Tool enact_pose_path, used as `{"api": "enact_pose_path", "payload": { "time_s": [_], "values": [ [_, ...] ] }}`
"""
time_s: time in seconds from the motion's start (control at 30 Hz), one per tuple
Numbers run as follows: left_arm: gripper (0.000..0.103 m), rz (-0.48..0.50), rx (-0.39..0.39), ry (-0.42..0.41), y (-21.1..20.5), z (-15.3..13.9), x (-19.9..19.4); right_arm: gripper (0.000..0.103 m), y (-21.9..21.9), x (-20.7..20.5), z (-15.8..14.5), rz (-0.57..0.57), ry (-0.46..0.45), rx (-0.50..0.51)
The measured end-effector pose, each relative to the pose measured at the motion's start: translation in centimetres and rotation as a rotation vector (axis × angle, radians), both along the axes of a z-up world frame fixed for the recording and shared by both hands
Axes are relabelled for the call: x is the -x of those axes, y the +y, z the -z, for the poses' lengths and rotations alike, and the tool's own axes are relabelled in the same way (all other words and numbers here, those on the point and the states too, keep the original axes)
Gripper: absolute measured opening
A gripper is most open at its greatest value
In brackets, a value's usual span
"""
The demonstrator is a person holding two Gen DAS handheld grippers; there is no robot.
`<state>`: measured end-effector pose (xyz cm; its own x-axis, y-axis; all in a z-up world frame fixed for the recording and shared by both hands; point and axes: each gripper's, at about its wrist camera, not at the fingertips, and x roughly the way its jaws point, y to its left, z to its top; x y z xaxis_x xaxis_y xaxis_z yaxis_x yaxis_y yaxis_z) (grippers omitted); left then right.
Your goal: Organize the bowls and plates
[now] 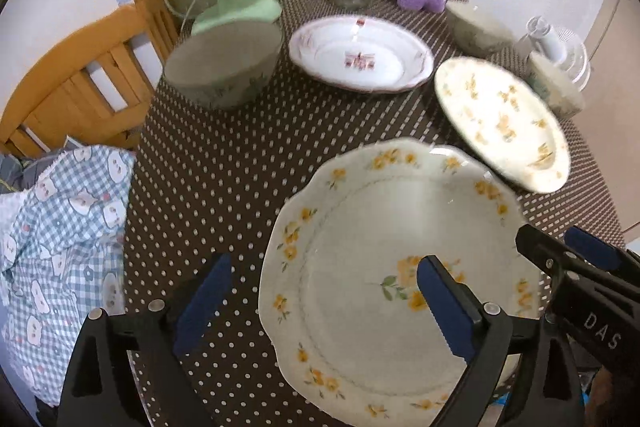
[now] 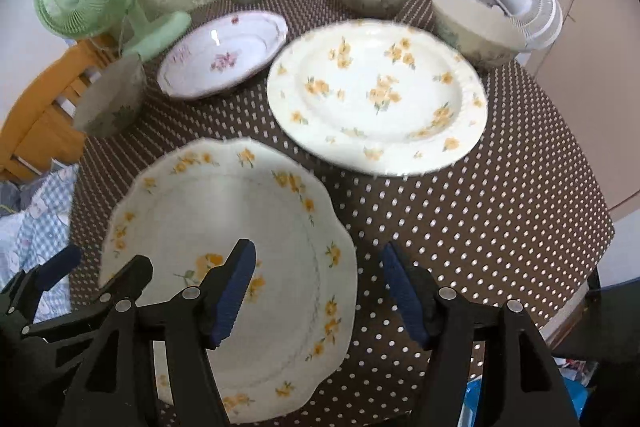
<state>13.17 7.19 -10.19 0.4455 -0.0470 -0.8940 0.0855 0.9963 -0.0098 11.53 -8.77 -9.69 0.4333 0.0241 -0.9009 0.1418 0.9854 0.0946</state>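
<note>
Right gripper [image 1: 568,247] (black-bodied) reads "DAS" beside scalloped plate [image 1: 400,247].

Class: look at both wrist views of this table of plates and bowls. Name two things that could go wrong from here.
1. The scalloped plate overhangs the table's near edge; a nudge could tip it off.
2. The left gripper and right gripper, both open, straddle opposite rims close together, so they could collide.

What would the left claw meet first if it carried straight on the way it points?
Probably the scalloped yellow-flower plate by its left rim, or the dotted tablecloth beside it; the left claw straddles that edge, open.
</note>
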Motion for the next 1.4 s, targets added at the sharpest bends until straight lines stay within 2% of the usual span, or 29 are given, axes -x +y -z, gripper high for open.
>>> {"api": "enact_pose_path", "payload": {
  "time_s": [0.23, 0.8, 1.07, 1.4],
  "values": [
    [0.097, -0.032, 0.016, -0.06, -1.7, -2.5, 0.2, 0.077, -2.2, -0.5, -2.5, -0.024, -0.059, -0.025],
    [0.098, -0.146, 0.019, -0.147, -8.4, -5.6, -2.3, 0.077, -9.4, -4.6, -4.9, -0.151, -0.114, 0.004],
    [0.097, -0.172, 0.029, -0.124, -10.6, -4.8, -5.0, 0.077, -12.2, -7.1, -4.6, -0.164, -0.111, -0.008],
    [0.097, -0.137, -0.011, -0.078, -13.4, -1.4, -8.8, 0.077, -14.7, -9.9, -1.8, -0.119, -0.095, -0.016]
  ]
}}
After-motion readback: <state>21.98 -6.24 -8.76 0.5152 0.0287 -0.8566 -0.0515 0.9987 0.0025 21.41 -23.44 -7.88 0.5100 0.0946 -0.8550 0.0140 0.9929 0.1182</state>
